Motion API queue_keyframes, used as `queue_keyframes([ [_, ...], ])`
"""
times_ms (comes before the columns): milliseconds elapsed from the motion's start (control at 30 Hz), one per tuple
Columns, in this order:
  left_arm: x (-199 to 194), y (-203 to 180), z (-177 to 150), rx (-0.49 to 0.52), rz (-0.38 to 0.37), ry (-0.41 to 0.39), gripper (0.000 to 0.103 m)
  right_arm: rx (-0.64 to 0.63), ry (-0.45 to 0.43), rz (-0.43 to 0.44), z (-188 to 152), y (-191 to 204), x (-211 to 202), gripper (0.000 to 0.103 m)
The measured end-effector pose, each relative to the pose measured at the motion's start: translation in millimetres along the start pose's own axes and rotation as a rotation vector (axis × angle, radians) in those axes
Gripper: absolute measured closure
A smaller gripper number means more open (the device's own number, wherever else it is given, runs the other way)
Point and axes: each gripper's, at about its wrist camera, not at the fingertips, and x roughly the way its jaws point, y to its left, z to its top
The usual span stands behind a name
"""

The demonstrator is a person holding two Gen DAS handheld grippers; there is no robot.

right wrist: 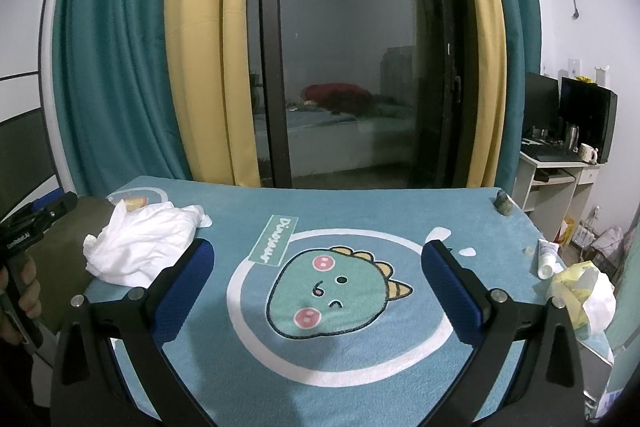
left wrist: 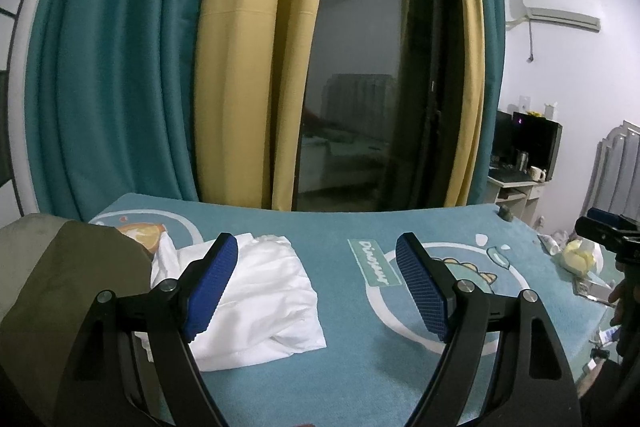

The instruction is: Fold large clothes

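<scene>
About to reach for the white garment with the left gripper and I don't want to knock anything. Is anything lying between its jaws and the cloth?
Nothing visible does. The left gripper hangs with its jaws open, and the white garment lies bunched on the blue dinosaur mat directly ahead of its left finger. The olive cushion sits off to the left, out of the path.

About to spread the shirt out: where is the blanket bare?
Bare: the teal dinosaur blanket centre, between the crumpled white garment at left and the white tube and yellow-white bag on the right edge. Both edges are crowded.
</scene>
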Motion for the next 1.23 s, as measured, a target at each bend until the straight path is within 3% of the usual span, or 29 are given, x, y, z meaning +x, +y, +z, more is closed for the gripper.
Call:
queue_keyframes([
  [1233,0,-13,3,0.027,-0.016,0.009,0.019,-0.006,0.016,0.004,-2,-4,11,0.001],
])
